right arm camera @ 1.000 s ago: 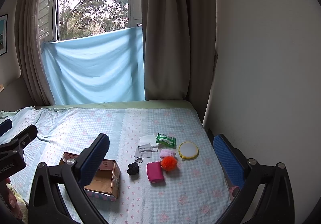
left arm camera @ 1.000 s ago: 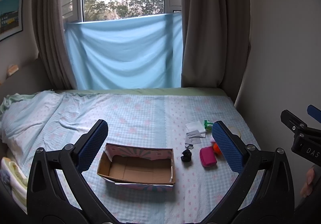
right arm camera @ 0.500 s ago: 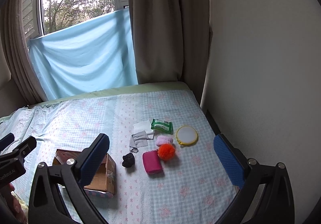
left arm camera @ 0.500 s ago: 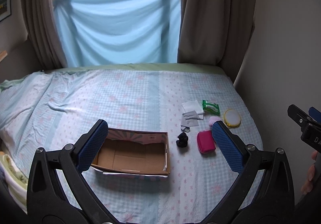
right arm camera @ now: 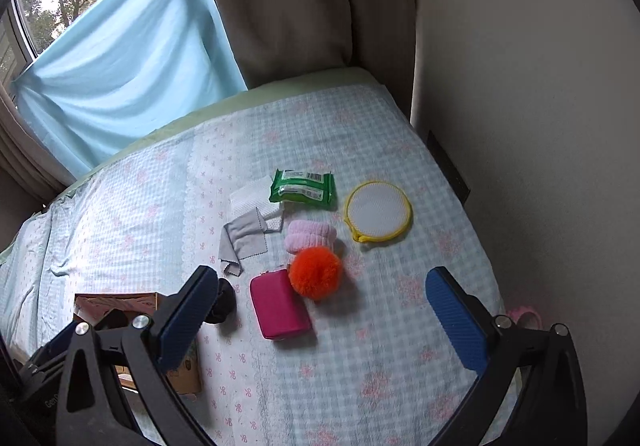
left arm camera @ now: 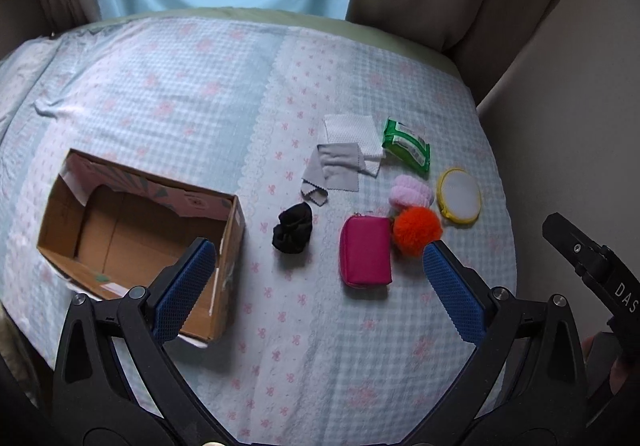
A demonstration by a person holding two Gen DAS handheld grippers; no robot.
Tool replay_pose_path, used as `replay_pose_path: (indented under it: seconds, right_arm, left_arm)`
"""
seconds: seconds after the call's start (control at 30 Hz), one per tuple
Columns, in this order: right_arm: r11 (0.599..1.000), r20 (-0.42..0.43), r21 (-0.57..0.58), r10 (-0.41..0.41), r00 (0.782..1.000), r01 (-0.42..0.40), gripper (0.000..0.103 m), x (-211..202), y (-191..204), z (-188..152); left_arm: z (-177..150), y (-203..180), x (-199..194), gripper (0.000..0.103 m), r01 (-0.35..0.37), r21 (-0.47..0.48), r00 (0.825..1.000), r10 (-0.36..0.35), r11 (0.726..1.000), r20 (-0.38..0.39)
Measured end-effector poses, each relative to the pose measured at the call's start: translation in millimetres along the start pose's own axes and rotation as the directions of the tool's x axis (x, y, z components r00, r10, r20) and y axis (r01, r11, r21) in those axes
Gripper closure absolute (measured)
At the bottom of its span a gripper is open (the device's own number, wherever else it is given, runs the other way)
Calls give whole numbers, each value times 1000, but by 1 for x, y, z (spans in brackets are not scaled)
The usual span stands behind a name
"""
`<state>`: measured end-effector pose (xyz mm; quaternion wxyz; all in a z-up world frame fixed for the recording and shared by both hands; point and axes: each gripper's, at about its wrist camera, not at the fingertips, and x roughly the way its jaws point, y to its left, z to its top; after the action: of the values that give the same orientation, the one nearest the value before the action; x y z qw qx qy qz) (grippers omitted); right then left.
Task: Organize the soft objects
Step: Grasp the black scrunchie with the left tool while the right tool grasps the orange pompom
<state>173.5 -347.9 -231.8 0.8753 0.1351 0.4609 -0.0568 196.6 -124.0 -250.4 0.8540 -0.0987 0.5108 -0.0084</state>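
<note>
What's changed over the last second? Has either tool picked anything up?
Nothing picked up. Both tools tipped down and closed in on the bed: left tool and right tool remain open and empty. The cardboard box, magenta pouch, orange pom-pom and black scrunchie haven't moved.

Box (left arm camera: 136,230): one, by the left jaw
Cloths: two, white (left arm camera: 352,136) and grey (left arm camera: 334,168), ahead of the jaws
Pouches: two, pink (left arm camera: 365,251) and round yellow (left arm camera: 459,195)
Pompom (left arm camera: 417,225): one
Scrunchies: two, black (left arm camera: 293,228) and pink (left arm camera: 411,191)
Wipes pack (left arm camera: 406,143): one
</note>
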Motion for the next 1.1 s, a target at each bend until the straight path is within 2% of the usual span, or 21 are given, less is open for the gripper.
replay_pose_path:
  seconds: [0.13, 0.33, 0.43, 0.5, 0.67, 0.7, 0.73, 0.83, 0.9, 1.07, 1.1]
  right_arm:
    - [999, -78, 29, 26, 997, -24, 0, 53, -9, 1]
    - [993, -181, 95, 86, 980, -70, 0, 128, -16, -4]
    - [989, -220, 124, 101, 970, -75, 0, 162, -16, -9]
    - [986, -244, 148, 114, 963, -79, 5, 184, -15, -13]
    - [974, -286, 210, 143, 948, -83, 9, 224, -16, -21]
    - [971, -292, 224, 148, 945, -83, 12, 230, -17, -22]
    - [968, -298, 235, 153, 942, -83, 13, 237, -17, -23]
    - [962, -316, 262, 166, 934, -82, 21, 250, -16, -26]
    - [955, -320, 284, 181, 930, -88, 32, 256, -16, -28]
    - [936, -338, 341, 204, 919, -83, 56, 269, -20, -32]
    - [934, -343, 349, 207, 916, -80, 61, 271, -21, -34]
  left_arm:
    - [-11, 0, 56, 4, -45, -120, 997, 38, 992, -65]
    - [-25, 11, 133, 8, -139, -279, 987, 109, 950, -119]
    - [-26, 14, 169, 13, -177, -314, 980, 137, 933, -146]
    - [-27, 18, 188, 17, -195, -331, 976, 148, 923, -160]
    - [-28, 29, 220, 18, -239, -370, 964, 175, 898, -198]
    - [-28, 31, 224, 20, -243, -375, 963, 178, 895, -200]
    - [-27, 33, 229, 29, -245, -378, 963, 177, 893, -205]
    - [-27, 36, 242, 36, -250, -376, 958, 171, 892, -231]
    - [-25, 36, 245, 39, -260, -366, 956, 186, 893, -226]
    - [-21, 35, 251, 55, -256, -343, 959, 193, 904, -207]
    - [-20, 36, 251, 60, -255, -342, 960, 193, 904, -204]
